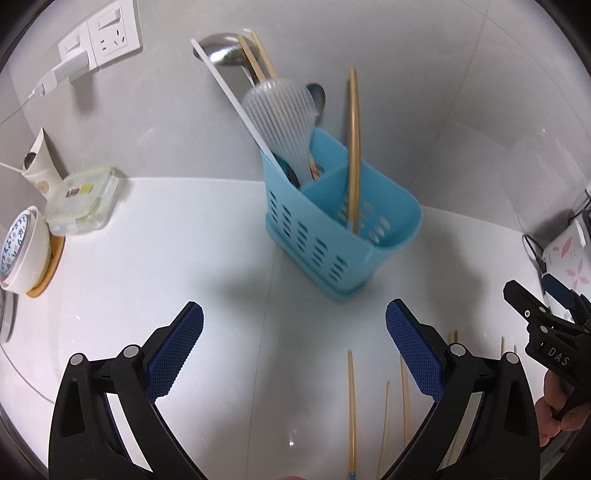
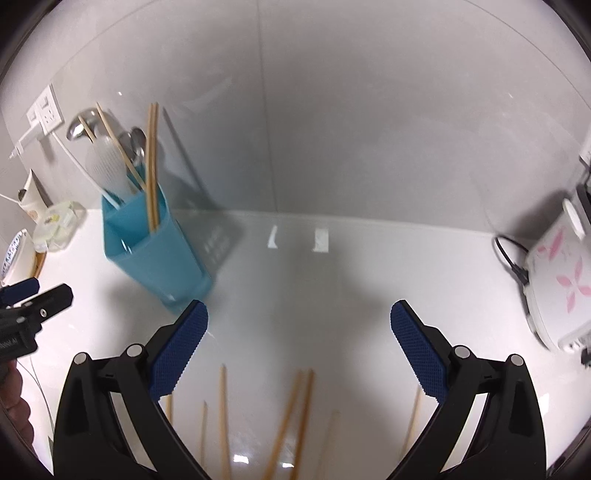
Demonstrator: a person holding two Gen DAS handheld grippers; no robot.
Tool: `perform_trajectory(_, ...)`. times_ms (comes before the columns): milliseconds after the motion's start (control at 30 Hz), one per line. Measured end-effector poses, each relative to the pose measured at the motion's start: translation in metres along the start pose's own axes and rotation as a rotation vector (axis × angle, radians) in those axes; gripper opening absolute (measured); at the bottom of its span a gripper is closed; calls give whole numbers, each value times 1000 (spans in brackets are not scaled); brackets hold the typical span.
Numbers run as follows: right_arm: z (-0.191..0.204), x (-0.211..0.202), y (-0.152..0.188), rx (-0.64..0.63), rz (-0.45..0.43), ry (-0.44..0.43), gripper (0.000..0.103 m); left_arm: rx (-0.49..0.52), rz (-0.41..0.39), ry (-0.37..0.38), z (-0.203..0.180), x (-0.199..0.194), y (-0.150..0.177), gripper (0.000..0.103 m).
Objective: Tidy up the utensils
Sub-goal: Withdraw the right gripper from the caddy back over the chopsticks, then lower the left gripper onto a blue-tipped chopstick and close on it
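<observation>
A blue slotted utensil holder [image 1: 332, 229] stands on the white counter by the wall; it also shows in the right wrist view [image 2: 147, 251]. Its far compartment holds a steel ladle [image 1: 221, 50], a white ribbed spatula [image 1: 284, 122], a spoon and chopsticks. Its near compartment holds upright wooden chopsticks [image 1: 354, 147]. Several loose chopsticks [image 1: 351, 406] lie on the counter, also in the right wrist view [image 2: 291, 417]. My left gripper [image 1: 295, 354] is open and empty, short of the holder. My right gripper [image 2: 299, 354] is open and empty above the loose chopsticks.
A glass food box [image 1: 83, 201], a paper cup [image 1: 38, 162] and a white bowl on a wooden coaster [image 1: 26, 251] sit at the left. Wall sockets [image 1: 110, 35] with a plugged charger are above. A white appliance with pink flowers [image 2: 557, 280] stands at the right.
</observation>
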State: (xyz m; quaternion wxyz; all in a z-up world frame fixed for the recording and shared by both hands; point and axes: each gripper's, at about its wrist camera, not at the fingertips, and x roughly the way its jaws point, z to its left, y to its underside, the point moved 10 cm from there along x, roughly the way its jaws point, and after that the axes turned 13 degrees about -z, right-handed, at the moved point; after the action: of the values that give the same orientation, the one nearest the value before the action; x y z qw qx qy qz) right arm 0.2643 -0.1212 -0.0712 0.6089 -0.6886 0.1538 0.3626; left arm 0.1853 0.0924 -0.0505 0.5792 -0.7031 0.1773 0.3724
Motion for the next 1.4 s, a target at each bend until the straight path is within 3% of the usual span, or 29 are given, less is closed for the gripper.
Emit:
perform_trajectory(600, -34, -9, 119, -14, 196, 74, 95, 31, 153, 10, -24, 15, 103, 97)
perform_trajectory(933, -28, -5, 158, -18, 287, 44, 89, 43, 225, -21, -24, 28, 148, 97)
perform_trajectory(1400, -23, 1, 186, 13, 384, 21, 59, 44, 287, -48, -18, 42, 182, 93)
